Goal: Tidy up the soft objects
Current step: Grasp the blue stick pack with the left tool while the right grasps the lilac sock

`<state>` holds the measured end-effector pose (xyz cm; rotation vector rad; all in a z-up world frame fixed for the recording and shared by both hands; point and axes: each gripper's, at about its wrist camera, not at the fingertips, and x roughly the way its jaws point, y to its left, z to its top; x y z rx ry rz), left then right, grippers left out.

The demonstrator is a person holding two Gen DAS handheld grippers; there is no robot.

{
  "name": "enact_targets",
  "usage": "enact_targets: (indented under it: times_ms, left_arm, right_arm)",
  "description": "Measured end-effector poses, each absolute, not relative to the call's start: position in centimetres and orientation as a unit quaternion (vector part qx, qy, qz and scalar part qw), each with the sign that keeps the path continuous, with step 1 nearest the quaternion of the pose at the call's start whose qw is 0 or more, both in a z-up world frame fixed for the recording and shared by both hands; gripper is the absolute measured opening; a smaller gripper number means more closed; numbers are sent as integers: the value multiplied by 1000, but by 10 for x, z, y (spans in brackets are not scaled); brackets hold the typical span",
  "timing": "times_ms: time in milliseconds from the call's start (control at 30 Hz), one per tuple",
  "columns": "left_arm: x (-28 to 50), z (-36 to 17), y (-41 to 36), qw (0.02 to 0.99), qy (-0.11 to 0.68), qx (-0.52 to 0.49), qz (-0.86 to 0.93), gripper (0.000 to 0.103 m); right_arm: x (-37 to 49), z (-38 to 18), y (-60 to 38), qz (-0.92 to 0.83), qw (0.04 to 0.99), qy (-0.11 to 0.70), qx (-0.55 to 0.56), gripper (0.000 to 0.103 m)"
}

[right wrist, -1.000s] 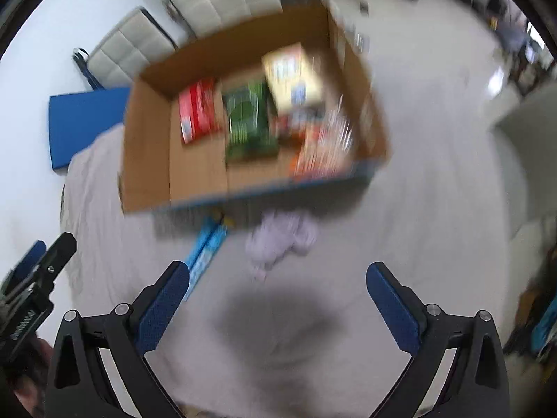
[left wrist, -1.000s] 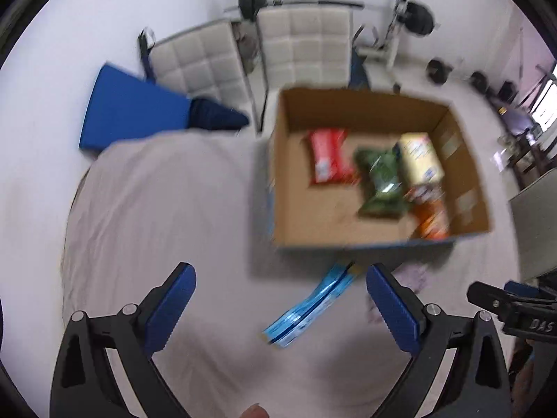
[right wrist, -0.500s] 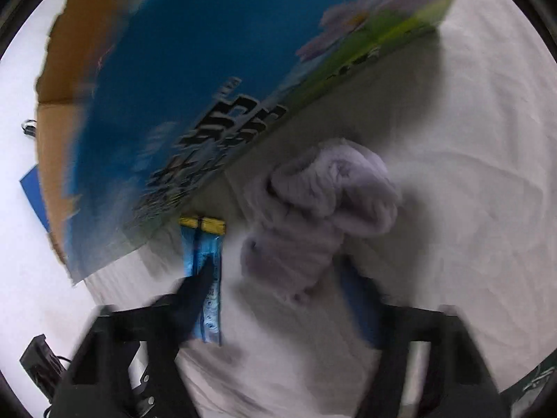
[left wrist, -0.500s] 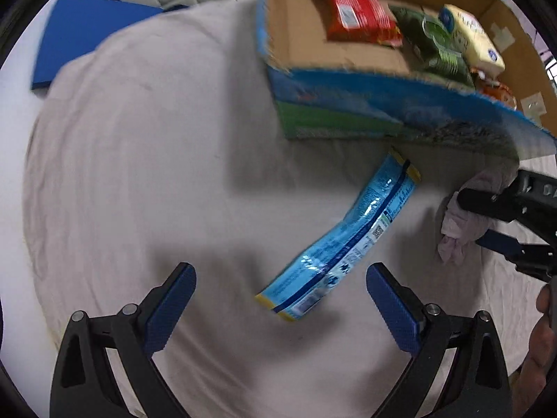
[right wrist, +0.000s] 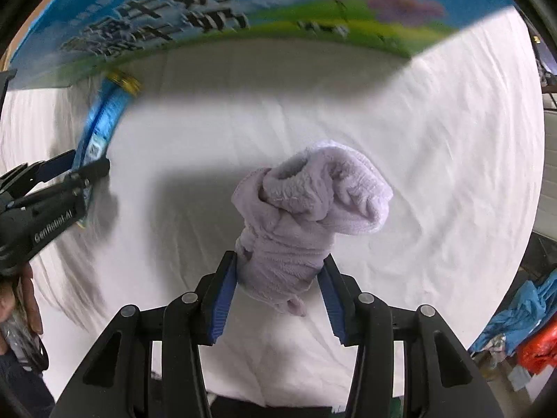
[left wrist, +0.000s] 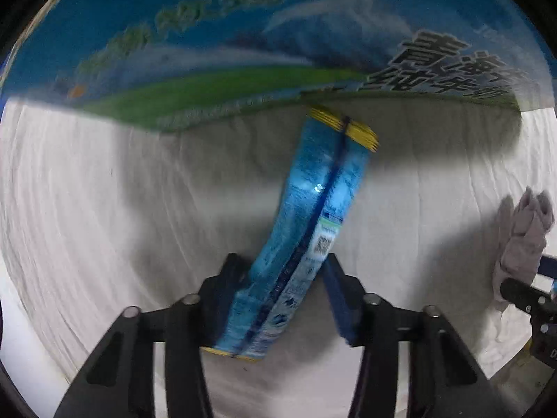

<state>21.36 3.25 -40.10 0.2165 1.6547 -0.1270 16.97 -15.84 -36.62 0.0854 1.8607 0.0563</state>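
My left gripper (left wrist: 283, 299) is shut on the near end of a long blue snack packet (left wrist: 313, 223) with yellow ends, lying on the white sheet in front of the printed cardboard box (left wrist: 243, 35). My right gripper (right wrist: 278, 296) is shut on a crumpled lilac towel (right wrist: 306, 216) on the sheet. The towel also shows at the right edge of the left wrist view (left wrist: 522, 240). The packet (right wrist: 101, 122) and the left gripper (right wrist: 55, 181) show at the left of the right wrist view.
The box's blue and green side wall (right wrist: 209, 10) stands close ahead across the top of both views. The white sheet (right wrist: 435, 139) spreads to the right. Coloured bags (right wrist: 522, 334) lie off the sheet at the lower right.
Both grippers dropped low to the sheet and closed: the left onto the blue packet, the right onto the lilac towel. The box now fills the top of both views.
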Motion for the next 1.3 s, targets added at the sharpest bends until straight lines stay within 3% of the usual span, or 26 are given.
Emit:
enact_targets:
  times_ms: [133, 233, 500, 667, 900, 1233, 1300]
  left_arm:
    - [189, -402, 49, 649, 760, 3, -26, 40]
    - [163, -401, 55, 629, 775, -52, -25, 40]
    - [138, -409, 49, 625, 778, -61, -12, 40]
    - [155, -407, 35, 634, 773, -31, -4, 40]
    - [166, -390, 4, 648, 761, -19, -1, 32]
    - [157, -318, -6, 690, 722, -52, -19, 31]
    - [156, -307, -9, 698, 714, -51, -22, 25]
  right_arm:
    - [164, -365, -170, 27, 596, 798, 82, 53]
    - [164, -362, -176, 24, 601, 792, 103, 62]
    - [162, -384, -179, 41, 598, 788, 139, 63]
    - [162, -398, -185, 8, 599, 785, 161, 43]
    - [157, -385, -165, 12, 608, 784, 126, 41]
    - [149, -329, -159, 60, 642, 753, 132, 40]
    - [148, -315, -166, 63, 650, 746, 131, 40]
